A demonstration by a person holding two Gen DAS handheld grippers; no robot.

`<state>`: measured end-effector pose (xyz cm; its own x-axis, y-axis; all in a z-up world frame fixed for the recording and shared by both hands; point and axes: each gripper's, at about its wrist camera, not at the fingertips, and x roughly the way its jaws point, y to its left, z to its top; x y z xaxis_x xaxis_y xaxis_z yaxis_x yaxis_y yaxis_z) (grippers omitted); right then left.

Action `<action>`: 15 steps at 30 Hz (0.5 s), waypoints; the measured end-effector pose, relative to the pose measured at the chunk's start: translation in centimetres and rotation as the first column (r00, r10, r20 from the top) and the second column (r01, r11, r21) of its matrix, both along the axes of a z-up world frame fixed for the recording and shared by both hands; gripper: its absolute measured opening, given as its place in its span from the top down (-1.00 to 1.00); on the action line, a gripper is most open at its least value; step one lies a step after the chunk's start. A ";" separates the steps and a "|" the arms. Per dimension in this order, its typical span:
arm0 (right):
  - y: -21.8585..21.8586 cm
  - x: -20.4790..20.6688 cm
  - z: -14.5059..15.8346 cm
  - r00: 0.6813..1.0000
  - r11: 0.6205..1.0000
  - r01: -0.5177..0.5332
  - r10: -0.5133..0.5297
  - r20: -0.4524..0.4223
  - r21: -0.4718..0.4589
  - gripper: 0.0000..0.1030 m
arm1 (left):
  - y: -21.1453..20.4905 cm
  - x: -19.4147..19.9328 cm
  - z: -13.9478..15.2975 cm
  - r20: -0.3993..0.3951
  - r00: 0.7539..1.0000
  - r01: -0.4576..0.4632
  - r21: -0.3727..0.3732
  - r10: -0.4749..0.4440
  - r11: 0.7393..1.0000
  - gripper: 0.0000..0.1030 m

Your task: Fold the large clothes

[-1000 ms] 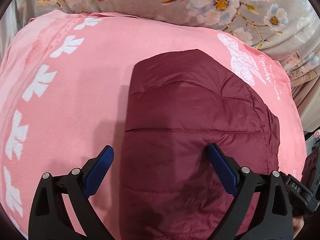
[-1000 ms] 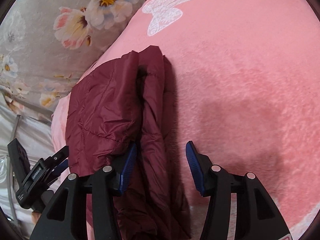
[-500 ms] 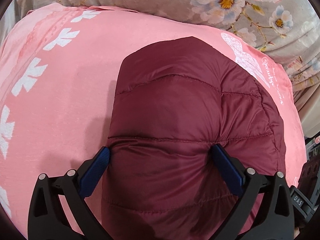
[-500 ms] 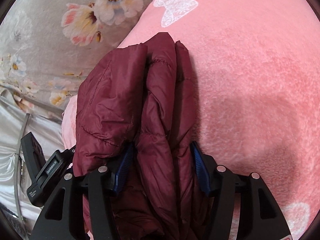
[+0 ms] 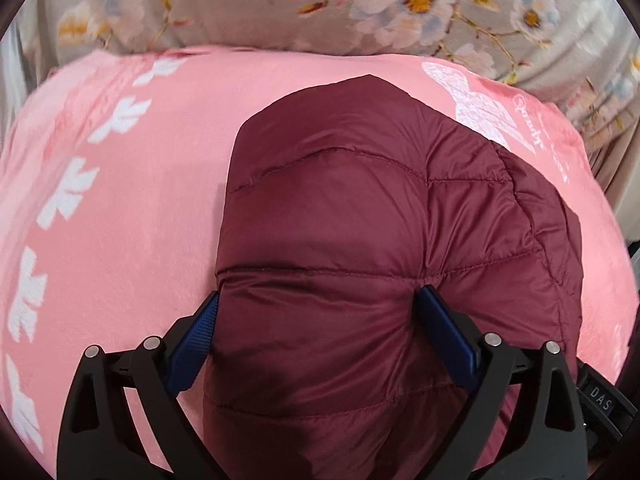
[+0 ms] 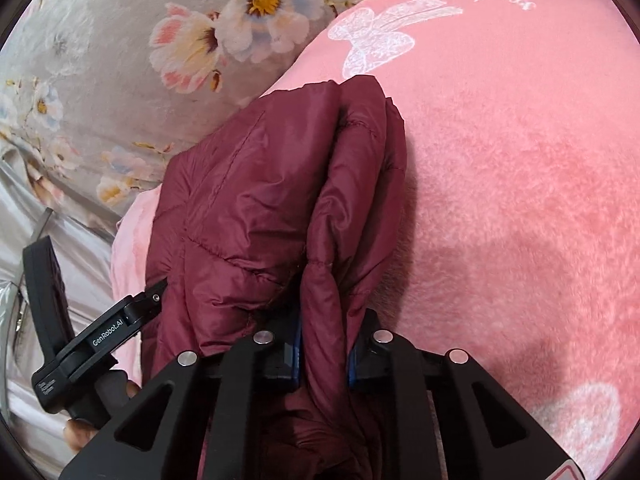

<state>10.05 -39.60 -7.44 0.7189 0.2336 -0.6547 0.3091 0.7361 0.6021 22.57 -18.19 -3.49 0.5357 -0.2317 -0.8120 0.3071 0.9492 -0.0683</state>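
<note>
A folded maroon quilted puffer jacket point(image 5: 360, 220) lies on a pink blanket point(image 5: 120, 220). My left gripper point(image 5: 316, 332) is wide open, its blue pads astride the jacket's bulging near end, pressing into the fabric on both sides. In the right wrist view the jacket point(image 6: 260, 208) shows from its side, with stacked folded layers. My right gripper point(image 6: 323, 354) is shut on a thick fold of the jacket's edge, the blue pads point(image 6: 297, 350) nearly hidden by fabric. The left gripper's black body point(image 6: 88, 344) shows at the left of that view.
The pink blanket has white butterfly point(image 6: 380, 36) and leaf prints point(image 5: 68, 196). A grey floral bedsheet point(image 5: 360, 4) lies beyond it, and also shows in the right wrist view point(image 6: 120, 60). Pale silky bedding point(image 6: 24, 280) is at the far left.
My right gripper has closed on the jacket's folded edge. My left gripper has pushed forward so the jacket's end bulges between its open fingers.
</note>
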 end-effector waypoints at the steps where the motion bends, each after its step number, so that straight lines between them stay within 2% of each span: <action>1: -0.1 0.0 -0.1 1.000 1.000 0.003 -0.003 0.001 0.005 0.71 | -0.1 0.0 -0.1 0.003 1.000 -0.002 0.001 0.002 1.000 -0.83; 6: 0.7 -0.1 -0.6 1.000 1.000 0.009 -0.009 0.004 -0.024 0.69 | -0.1 0.0 -0.4 0.011 1.000 -0.007 -0.002 0.007 1.000 -0.91; 15: 1.6 -0.2 -1.6 0.999 0.998 0.030 -0.028 0.043 -0.058 0.58 | -0.2 0.3 -1.2 0.034 0.999 -0.021 -0.004 0.021 1.000 -0.91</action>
